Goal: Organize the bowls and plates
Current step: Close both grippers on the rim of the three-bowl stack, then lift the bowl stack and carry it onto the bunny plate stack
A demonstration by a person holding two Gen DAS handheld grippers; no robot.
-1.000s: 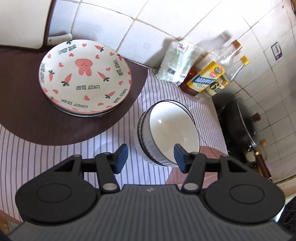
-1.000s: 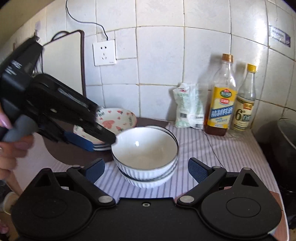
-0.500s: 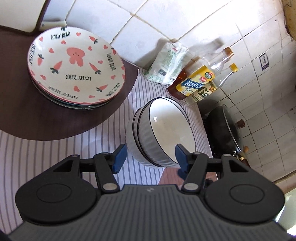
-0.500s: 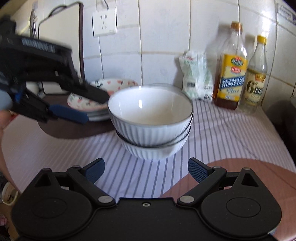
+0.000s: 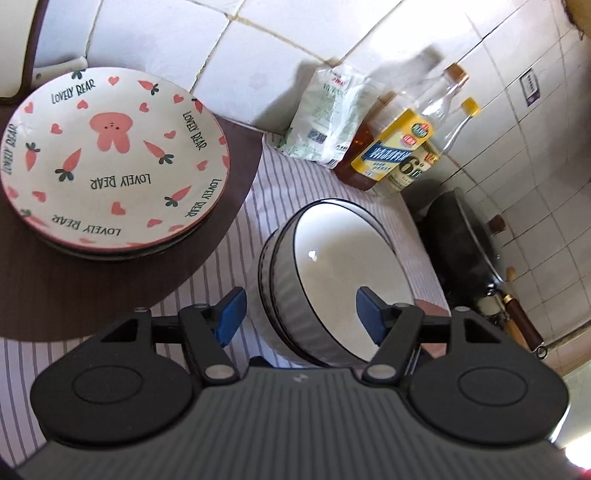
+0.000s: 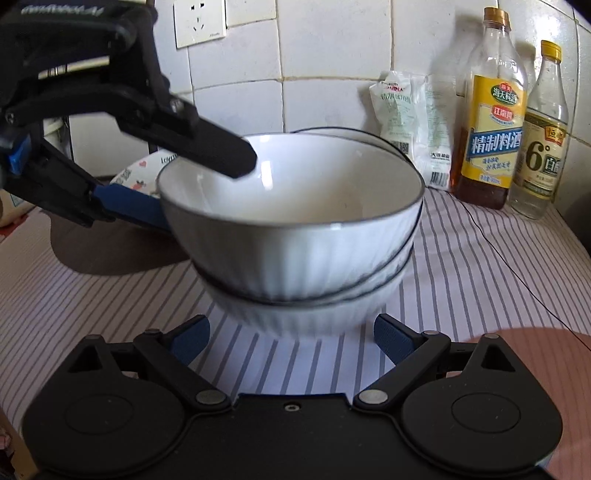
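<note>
Two white ribbed bowls with dark rims (image 5: 343, 266) sit stacked on the striped cloth, also in the right wrist view (image 6: 295, 229). My left gripper (image 5: 301, 317) is open and straddles the near rim of the top bowl: one finger (image 6: 218, 155) is inside it and the other (image 6: 129, 208) outside. My right gripper (image 6: 291, 338) is open, low in front of the stack. A stack of pink rabbit plates (image 5: 107, 162) rests on a round brown mat (image 5: 55, 288) to the left.
A white packet (image 5: 328, 114) and two bottles (image 5: 402, 144) stand against the tiled wall behind the bowls. A black wok (image 5: 469, 236) sits to the right. A wall socket (image 6: 199, 22) is above the counter.
Both grippers have moved closer to the bowl stack. The left gripper's fingers now straddle the top bowl's rim. The right gripper has dropped lower and nearer.
</note>
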